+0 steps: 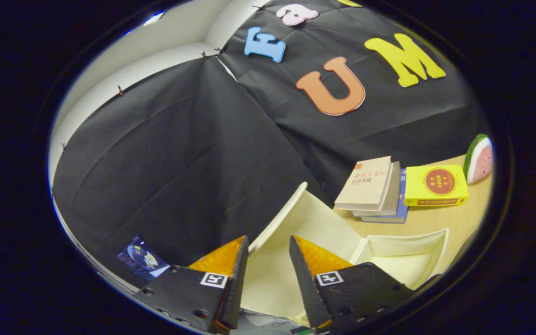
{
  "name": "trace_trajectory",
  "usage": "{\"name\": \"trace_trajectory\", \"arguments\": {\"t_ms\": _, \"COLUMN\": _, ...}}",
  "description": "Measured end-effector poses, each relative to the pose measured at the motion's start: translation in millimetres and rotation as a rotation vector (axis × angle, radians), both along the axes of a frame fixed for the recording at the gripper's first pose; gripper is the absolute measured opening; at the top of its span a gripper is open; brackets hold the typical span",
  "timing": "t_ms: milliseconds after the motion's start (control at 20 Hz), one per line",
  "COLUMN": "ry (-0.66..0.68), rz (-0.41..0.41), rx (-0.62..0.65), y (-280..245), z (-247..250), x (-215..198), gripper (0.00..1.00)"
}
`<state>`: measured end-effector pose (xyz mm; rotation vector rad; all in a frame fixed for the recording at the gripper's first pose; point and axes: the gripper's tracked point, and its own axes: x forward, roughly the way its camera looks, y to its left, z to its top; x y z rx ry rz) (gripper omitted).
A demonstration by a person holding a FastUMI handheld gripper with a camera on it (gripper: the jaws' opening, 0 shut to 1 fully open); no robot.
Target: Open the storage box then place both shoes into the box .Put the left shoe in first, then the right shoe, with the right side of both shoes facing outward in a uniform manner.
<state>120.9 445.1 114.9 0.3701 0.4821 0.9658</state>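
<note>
1. The tool [268, 246] is held open, its fingers apart with nothing gripped between them.
2. The cream storage box [400, 253] is seen open on the bench [435, 218], its lid [291, 223] raised just beyond the fingers.
3. Stacked books [372, 188], a yellow box [435, 186] and a watermelon slice [479, 160] are seen farther right.

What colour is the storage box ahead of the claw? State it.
Cream, in the gripper view: the storage box shows between and beyond the open claw.

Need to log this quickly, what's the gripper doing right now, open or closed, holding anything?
Gripper: open, holding nothing; the cream storage box lies between and just ahead of its fingers.
</note>
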Motion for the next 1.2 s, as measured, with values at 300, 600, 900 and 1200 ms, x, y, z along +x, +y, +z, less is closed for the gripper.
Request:
{"name": "trace_trajectory", "arguments": {"t_ms": 300, "ry": -0.071, "rz": -0.099, "rx": -0.066, "y": -50.4, "z": 0.4, "x": -8.0, "gripper": 0.95}}
{"name": "trace_trajectory", "arguments": {"t_ms": 600, "ry": -0.097, "rz": -0.31, "rx": -0.22, "y": -148.1, "z": -25.4, "x": 9.2, "gripper": 0.95}}
{"name": "trace_trajectory", "arguments": {"t_ms": 900, "ry": -0.036, "rz": -0.483, "rx": -0.345, "y": -255.6, "z": -83.9, "x": 40.5, "gripper": 0.95}}
{"name": "trace_trajectory", "arguments": {"t_ms": 1200, "ry": 0.139, "rz": -0.553, "rx": -0.49, "y": -348.7, "z": -164.2, "x": 59.6, "gripper": 0.96}}
